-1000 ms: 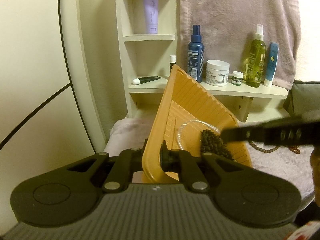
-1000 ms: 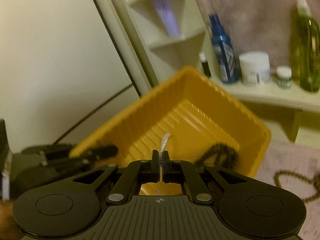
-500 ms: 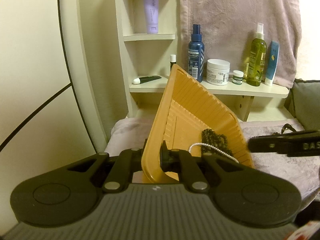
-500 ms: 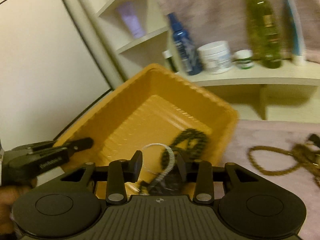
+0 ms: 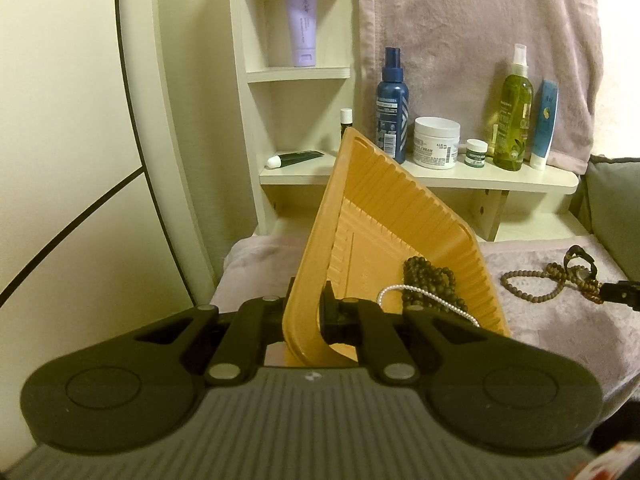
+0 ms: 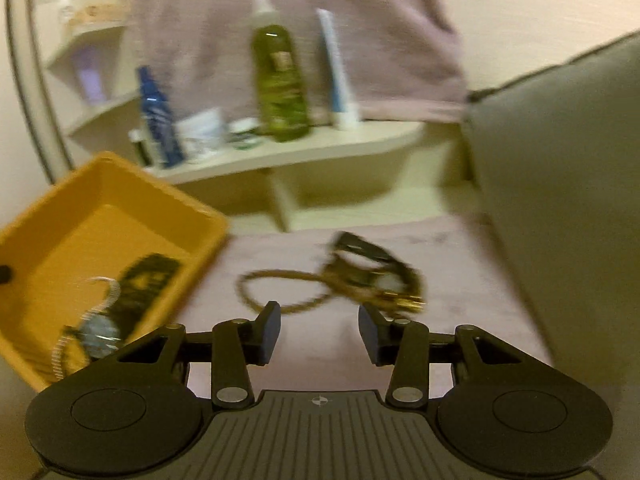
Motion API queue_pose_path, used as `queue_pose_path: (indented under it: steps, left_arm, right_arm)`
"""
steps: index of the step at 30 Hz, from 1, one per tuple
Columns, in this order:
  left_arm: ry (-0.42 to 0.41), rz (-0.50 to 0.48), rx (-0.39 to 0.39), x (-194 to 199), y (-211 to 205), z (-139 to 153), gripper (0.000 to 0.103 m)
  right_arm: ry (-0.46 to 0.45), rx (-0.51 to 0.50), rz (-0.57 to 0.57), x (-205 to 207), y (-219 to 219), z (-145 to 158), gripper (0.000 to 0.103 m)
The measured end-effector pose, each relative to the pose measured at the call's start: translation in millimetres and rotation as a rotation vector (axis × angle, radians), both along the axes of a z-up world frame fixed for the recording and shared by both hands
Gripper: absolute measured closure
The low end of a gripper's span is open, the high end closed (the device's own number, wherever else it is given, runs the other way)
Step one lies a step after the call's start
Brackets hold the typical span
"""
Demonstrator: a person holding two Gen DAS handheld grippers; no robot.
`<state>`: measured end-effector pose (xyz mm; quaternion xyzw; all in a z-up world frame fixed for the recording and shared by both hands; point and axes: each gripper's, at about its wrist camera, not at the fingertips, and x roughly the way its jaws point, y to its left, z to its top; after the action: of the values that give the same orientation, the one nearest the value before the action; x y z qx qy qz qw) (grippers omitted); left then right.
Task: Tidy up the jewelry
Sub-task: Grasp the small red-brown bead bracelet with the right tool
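Note:
My left gripper (image 5: 310,314) is shut on the rim of a yellow tray (image 5: 384,216) and holds it tilted. Inside the tray lie a dark bead strand (image 5: 428,284) and a silver chain (image 5: 404,290); both also show in the right wrist view, the dark bead strand (image 6: 146,280) and the silver chain (image 6: 106,294) in the yellow tray (image 6: 120,216). My right gripper (image 6: 319,330) hovers over the pink cloth, its jaws opening with nothing between them. Just beyond its fingertips lies a brown bead necklace (image 6: 280,292) with a dark strap and gold clasp (image 6: 376,272). The brown bead necklace (image 5: 540,284) lies right of the tray.
A pale shelf (image 5: 440,176) behind the cloth carries a blue spray bottle (image 5: 392,106), a white cream jar (image 5: 436,142), a green bottle (image 5: 512,118) and a blue tube (image 5: 544,124). A grey cushion (image 6: 560,200) rises at the right. A pink towel (image 5: 480,40) hangs behind.
My right gripper let the silver chain fall into the tray, opened, and swung right and down toward the brown necklace. The left gripper and tray stayed put.

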<state>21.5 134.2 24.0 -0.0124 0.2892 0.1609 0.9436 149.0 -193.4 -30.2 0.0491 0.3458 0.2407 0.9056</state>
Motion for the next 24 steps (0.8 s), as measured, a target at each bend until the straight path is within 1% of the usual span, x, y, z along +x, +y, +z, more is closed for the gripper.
queue_pose_path:
  steps: [4, 11, 15, 16, 17, 19, 21, 22, 23, 24]
  left_arm:
    - [0.003, 0.000, 0.003, 1, 0, 0, 0.097]
    - [0.009, 0.000, 0.008, 1, 1, -1, 0.097]
    - [0.012, -0.001, 0.009, 2, 1, 0, 0.097]
    - [0.013, -0.002, 0.010, 2, 1, 0, 0.097]
    - [0.013, -0.001, 0.011, 2, 1, 0, 0.097]
    - [0.013, -0.002, 0.010, 3, 1, 0, 0.097]
    - [0.013, -0.002, 0.011, 3, 1, 0, 0.097]
    - [0.013, -0.003, 0.011, 3, 1, 0, 0.097]
    - [0.013, -0.003, 0.011, 3, 1, 0, 0.097]
    - [0.013, -0.002, 0.011, 3, 1, 0, 0.097]
  right_arm:
    - [-0.008, -0.047, -0.027, 8, -13, -8, 0.059]
    - [-0.002, -0.111, -0.020, 21, -19, -25, 0.059]
    - [0.008, -0.115, 0.000, 30, -16, -32, 0.060]
    - [0.013, -0.112, 0.000, 32, -15, -34, 0.062]
    - [0.022, -0.108, 0.001, 35, -14, -36, 0.068]
    - [0.038, -0.101, -0.006, 41, -13, -39, 0.074]
    - [0.032, -0.107, -0.013, 43, -13, -41, 0.080]
    - [0.035, -0.110, -0.011, 44, -12, -40, 0.091]
    - [0.045, -0.103, 0.000, 44, -11, -39, 0.098]
    - [0.051, -0.103, 0.006, 42, -10, -38, 0.098]
